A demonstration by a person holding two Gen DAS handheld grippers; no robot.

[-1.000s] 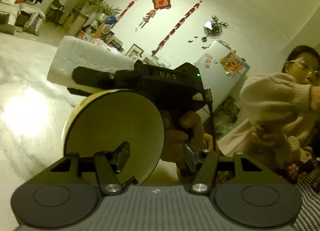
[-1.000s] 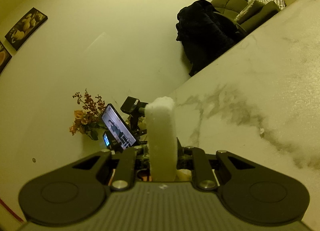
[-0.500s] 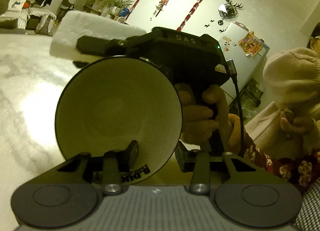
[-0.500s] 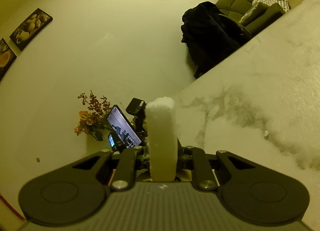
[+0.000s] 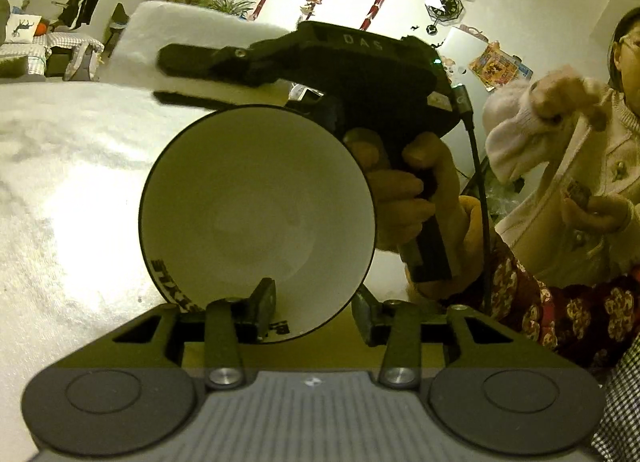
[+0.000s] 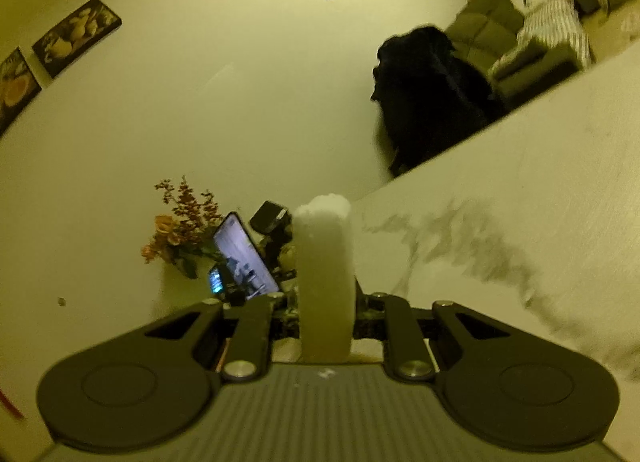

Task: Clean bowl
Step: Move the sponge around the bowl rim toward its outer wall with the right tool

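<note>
**White bowl held up at the sponge**

Ceramic bowl (image 5: 256, 218) stood tilted on edge between the left gripper (image 5: 314, 308) fingers, whose jaws were easing open around its rim. Just above, the right gripper (image 6: 326, 304) stayed clenched on a sponge (image 6: 325, 274).

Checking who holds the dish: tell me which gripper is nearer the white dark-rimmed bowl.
Left. The left gripper straddles the white dark-rimmed bowl's lower rim, jaws opening. The right gripper, shut on a white sponge, sits just above its top rim.
</note>
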